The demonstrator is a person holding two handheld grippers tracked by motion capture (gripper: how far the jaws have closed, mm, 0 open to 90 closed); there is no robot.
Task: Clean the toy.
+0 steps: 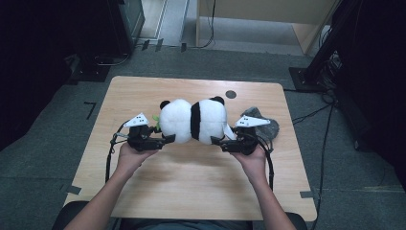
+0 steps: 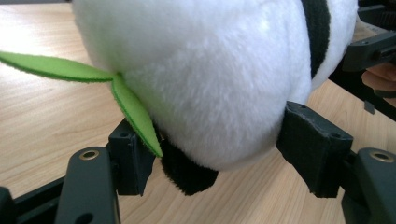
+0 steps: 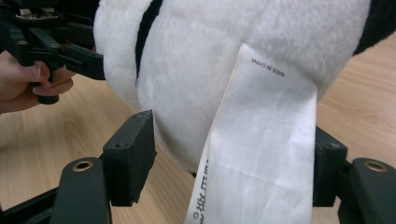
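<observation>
A black-and-white panda plush (image 1: 194, 120) lies across the middle of the wooden table (image 1: 191, 177). My left gripper (image 1: 165, 140) is at its left end. In the left gripper view the plush's rounded white end (image 2: 201, 84) bulges between the open jaws (image 2: 219, 140), with a green felt leaf (image 2: 70, 70) draped over the left pad. My right gripper (image 1: 216, 140) is at the plush's right end. In the right gripper view its jaws (image 3: 229, 154) stand open around the plush (image 3: 196, 70), and a white fabric label (image 3: 266, 140) hangs over the right pad.
A dark grey bundle (image 1: 265, 125) lies on the table just right of my right gripper. A small black round spot (image 1: 231, 94) sits near the table's far edge. Bare wood lies in front of both hands. Dark stands and cables ring the table on the floor.
</observation>
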